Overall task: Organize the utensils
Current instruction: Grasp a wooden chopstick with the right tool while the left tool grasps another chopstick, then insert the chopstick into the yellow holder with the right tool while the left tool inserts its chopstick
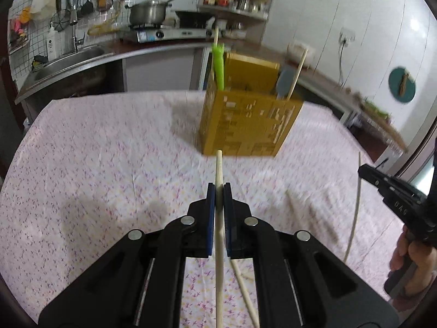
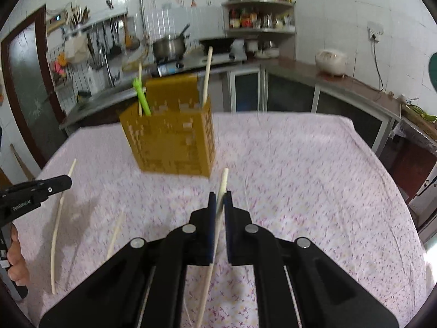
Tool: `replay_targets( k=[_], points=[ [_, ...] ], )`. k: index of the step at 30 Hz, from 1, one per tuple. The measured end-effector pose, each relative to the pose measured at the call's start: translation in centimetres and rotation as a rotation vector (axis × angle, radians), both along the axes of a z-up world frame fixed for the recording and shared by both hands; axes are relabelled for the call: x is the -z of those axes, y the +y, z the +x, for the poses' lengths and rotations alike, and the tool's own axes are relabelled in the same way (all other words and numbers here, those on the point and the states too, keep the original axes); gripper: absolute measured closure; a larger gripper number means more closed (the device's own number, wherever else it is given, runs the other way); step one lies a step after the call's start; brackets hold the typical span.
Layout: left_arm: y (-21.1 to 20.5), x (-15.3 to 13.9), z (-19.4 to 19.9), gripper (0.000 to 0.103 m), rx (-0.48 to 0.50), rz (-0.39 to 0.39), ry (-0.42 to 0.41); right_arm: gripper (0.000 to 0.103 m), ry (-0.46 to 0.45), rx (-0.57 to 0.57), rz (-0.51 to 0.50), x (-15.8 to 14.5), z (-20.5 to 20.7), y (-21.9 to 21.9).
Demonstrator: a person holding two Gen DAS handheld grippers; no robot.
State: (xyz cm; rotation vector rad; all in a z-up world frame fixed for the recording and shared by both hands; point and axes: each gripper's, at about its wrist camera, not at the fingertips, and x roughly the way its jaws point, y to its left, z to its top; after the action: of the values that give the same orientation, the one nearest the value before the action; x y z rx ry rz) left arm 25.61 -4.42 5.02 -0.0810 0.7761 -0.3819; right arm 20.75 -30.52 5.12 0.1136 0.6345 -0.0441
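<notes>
Left tongs (image 1: 219,188) clench a chopstick (image 1: 219,169), its long axis running near-to-far toward the yellow holder (image 1: 251,125). Right tongs (image 2: 220,196) clench another chopstick (image 2: 224,180), tipped slightly right.

The tabletop (image 2: 314,169) is covered by a pale pink cloth with a small purple and yellow floral print, creased in places; a yellow perforated utensil holder (image 2: 174,145) stands upright on it toward the far side, blurred in both views; in the left wrist view a pale chopstick (image 1: 247,298) appears to lie on the cloth below the jaws, though whether it touches cannot be told; in the right wrist view a faint pale stick (image 2: 116,233) shows over the cloth near the left, too blurred to say if it rests there; grey shadows fall across the cloth.
</notes>
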Motion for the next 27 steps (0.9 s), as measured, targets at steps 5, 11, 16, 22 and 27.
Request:
replay_targets(
  k=[5,11,16,22,27],
  points=[
    [0.3,-1.3,0.2,0.098,-0.004,-0.042,-0.029,0.097,-0.078,0.016,-0.004,-2.1,-0.7,-0.2],
    [0.3,-2.3,0.0,0.098,-0.003,-0.057,-0.059,0.098,-0.127,0.001,-0.017,-3.4,-0.9,0.5],
    [0.5,-3.7,-0.4,0.098,-0.008,-0.061,-0.1,0.098,-0.152,-0.01,-0.03,-4.3,-0.9,0.9],
    [0.2,-5.6,0.1,0.098,-0.006,-0.056,-0.154,0.098,-0.187,-0.008,-0.026,-5.5,-0.5,1.1],
    [-0.2,-6.3,1.1,0.098,0.002,-0.056,-0.158,0.098,-0.206,-0.007,-0.028,-6.3,0.3,0.9]
  ],
)
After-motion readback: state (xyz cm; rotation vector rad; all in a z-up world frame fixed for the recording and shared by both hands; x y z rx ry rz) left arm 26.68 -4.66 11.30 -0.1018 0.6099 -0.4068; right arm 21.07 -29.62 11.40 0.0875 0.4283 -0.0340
